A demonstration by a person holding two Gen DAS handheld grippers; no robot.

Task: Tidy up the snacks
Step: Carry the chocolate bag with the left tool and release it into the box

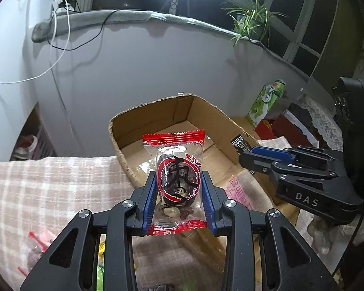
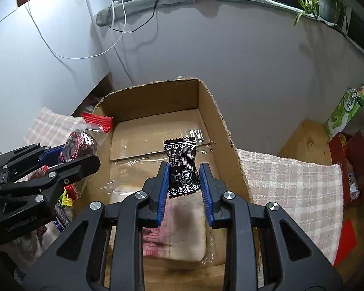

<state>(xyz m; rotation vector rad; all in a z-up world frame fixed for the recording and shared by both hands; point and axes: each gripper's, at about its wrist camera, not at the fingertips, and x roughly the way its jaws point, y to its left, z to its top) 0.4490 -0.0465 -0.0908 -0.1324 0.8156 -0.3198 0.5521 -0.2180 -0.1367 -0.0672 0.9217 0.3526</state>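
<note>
The left hand-held gripper (image 1: 178, 189) is clenched on a clear, red-edged date snack packet (image 1: 176, 172), held upright above the near left edge of the open cardboard box (image 2: 206, 111). The right hand-held gripper (image 2: 185, 180) grips a black snack packet (image 2: 182, 165) over the box's interior.

Home room – windowsill plant (image 1: 251, 19), checked cloth (image 1: 48, 181).

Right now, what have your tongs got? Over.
Left tongs shut on red date snack. Right tongs shut on black candy. Both near cardboard box. Nothing blocking.
</note>
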